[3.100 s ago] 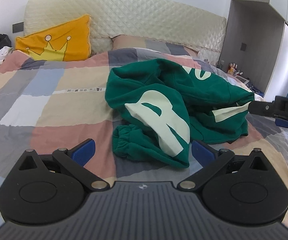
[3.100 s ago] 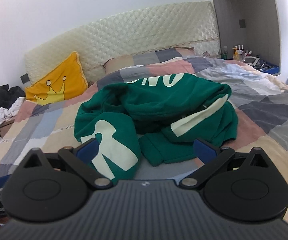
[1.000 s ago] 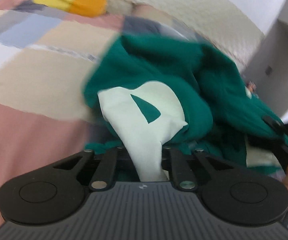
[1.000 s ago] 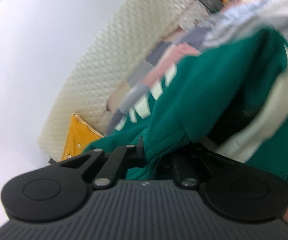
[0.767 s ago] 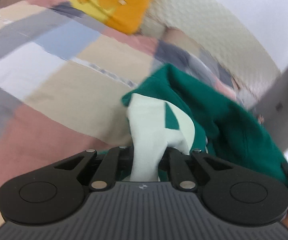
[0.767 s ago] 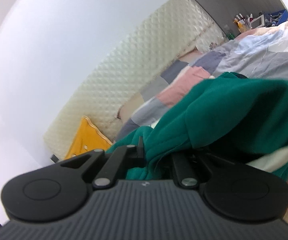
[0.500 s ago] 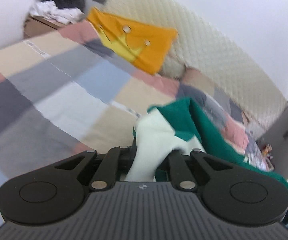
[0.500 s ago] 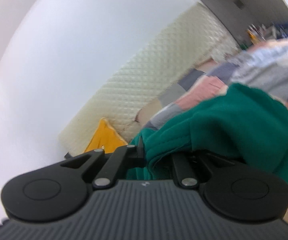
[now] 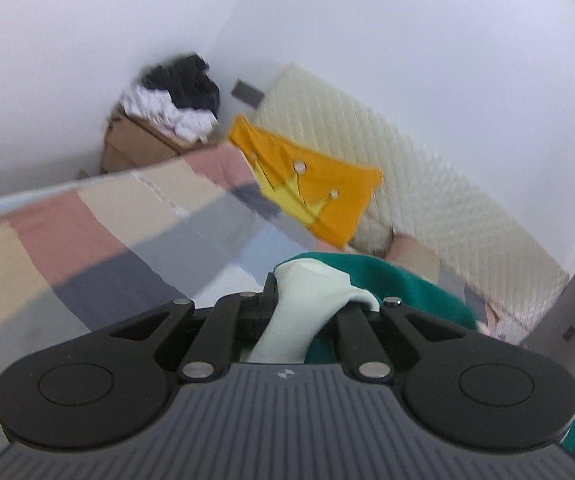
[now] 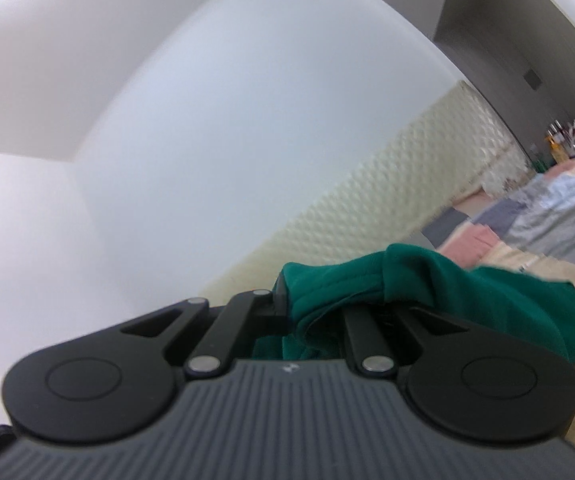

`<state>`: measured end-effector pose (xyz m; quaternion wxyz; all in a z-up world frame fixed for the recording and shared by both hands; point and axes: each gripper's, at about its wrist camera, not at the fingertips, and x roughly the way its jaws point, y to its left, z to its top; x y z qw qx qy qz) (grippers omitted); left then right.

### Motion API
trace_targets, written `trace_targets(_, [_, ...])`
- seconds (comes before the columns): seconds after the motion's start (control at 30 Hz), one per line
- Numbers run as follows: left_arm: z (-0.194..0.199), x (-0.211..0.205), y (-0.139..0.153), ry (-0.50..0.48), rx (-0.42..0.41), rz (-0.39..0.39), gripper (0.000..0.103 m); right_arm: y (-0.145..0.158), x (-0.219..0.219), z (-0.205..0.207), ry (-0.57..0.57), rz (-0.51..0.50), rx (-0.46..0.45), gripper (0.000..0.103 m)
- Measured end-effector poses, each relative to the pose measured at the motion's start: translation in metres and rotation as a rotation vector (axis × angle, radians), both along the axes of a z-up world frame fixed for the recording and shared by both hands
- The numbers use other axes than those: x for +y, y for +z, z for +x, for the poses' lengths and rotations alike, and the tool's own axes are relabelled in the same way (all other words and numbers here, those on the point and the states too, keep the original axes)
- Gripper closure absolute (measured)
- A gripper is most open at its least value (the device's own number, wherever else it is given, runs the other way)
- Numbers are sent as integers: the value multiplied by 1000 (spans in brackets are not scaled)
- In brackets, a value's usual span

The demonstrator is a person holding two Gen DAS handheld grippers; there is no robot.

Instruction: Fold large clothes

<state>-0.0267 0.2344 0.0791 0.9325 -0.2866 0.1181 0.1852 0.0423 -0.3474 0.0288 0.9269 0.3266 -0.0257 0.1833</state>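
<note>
2 grippers each pinch the green sweatshirt (image 9: 415, 280). The left gripper (image 9: 307, 304) points slightly down over the patchwork bedspread (image 9: 99, 232), its jaws clamped on a bunch of the pale printed fabric, with the orange crown pillow (image 9: 319, 188) and quilted headboard (image 9: 427, 192) beyond. The right gripper (image 10: 315, 308) tilts slightly up toward the white wall (image 10: 247, 128), jaws pressed onto a green fold that drapes off to its right above the bed.
</note>
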Motion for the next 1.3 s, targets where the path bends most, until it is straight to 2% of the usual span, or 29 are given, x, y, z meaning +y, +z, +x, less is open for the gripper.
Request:
trace_targets(0.13, [-29,30,14,96,-26,-1,95,17,0,-5,8,5,-10,95])
trace_targets(0.23, [-22,47,7,154,18,-30,95,17,13,18,52,-26,77,95])
trace_targets(0.33, [5,49,-14,204,99,-14,95,5,32,52,73,-94,185,94])
trace_targets(0.53, [81,55,-76,310,231,-11,95,-47,47,126,60,-134,400,94])
trace_targets(0.63, [121,71,-105,318,276,-9,95,-79,44,152,60,-110,521,94])
trace_targets(0.77, [153,83,-143,296,340,-26,95,-126,39,175,77,-35,677,94])
trace_targets(0.87, [175,93,-169,275,389,-50,95,-141,38,179,81,7,707,95])
trace_targets(0.97, [191,95,-184,254,426,-25,95,-143,49,181,69,-45,707,94])
trace_targets(1.03, [197,96,-188,248,434,-17,95,-146,54,181,59,-81,709,94])
trace_targets(1.17, [197,94,-184,236,424,-25,94,-143,54,184,44,-82,704,94])
trace_targets(1.27, [190,92,-177,206,425,-39,80,-137,53,182,40,-59,705,92])
trace_targets(1.3, [187,91,-173,199,425,-49,62,-135,52,179,41,-45,701,92])
